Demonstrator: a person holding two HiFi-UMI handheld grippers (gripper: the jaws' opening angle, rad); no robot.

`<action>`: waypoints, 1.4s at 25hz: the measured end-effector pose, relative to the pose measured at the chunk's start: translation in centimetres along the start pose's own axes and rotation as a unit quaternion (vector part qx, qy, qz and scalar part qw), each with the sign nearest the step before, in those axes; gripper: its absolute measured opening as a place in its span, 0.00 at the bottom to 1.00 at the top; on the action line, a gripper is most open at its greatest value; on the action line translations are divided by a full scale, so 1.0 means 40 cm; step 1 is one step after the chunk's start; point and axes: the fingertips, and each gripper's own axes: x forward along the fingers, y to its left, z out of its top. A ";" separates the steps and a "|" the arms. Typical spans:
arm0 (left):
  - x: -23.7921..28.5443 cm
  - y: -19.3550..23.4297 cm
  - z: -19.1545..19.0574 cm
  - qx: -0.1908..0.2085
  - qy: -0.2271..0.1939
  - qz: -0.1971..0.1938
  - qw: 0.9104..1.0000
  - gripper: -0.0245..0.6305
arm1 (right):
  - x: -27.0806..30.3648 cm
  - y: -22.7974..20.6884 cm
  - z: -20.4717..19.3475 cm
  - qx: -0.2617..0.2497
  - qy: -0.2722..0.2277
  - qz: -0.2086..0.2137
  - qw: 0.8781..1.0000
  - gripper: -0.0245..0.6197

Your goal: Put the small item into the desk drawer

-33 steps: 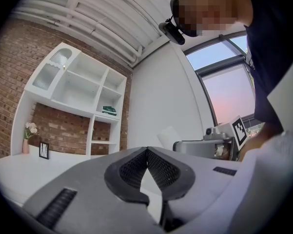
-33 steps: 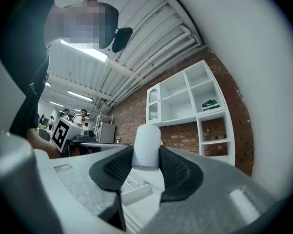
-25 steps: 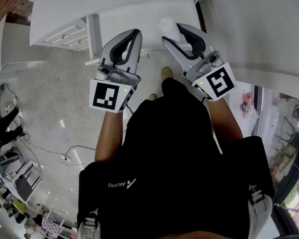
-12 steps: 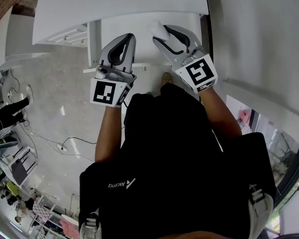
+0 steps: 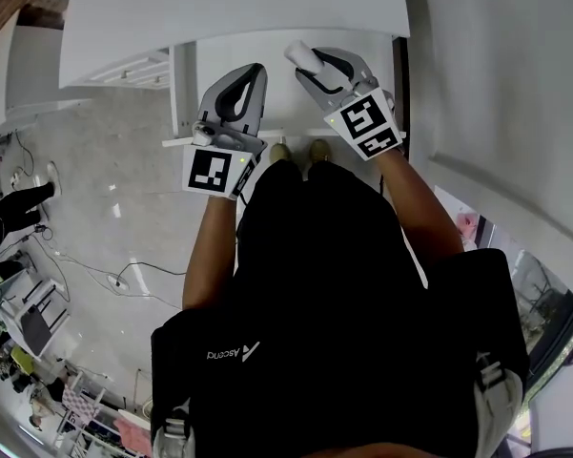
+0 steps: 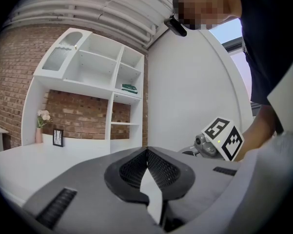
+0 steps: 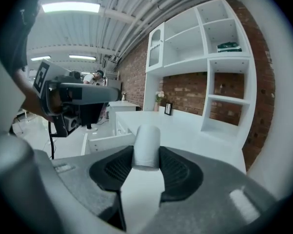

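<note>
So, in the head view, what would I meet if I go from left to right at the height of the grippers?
Desk drawer fronts → left gripper → small white item, held in the right gripper → white wall.

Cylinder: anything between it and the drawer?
Only the left gripper: shut and empty, it hangs left of the cylinder, on the side of the drawer. The right gripper grips the cylinder. Nothing else visible lies on the way.
</note>
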 end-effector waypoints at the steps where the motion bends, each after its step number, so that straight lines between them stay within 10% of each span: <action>1: 0.003 0.007 -0.003 -0.002 0.001 0.001 1.000 0.04 | 0.014 -0.002 -0.012 0.000 0.010 0.000 1.000 0.30; 35: 0.051 0.117 -0.076 -0.008 0.035 -0.011 0.999 0.04 | 0.361 -0.110 -0.424 0.012 0.258 0.017 0.966 0.30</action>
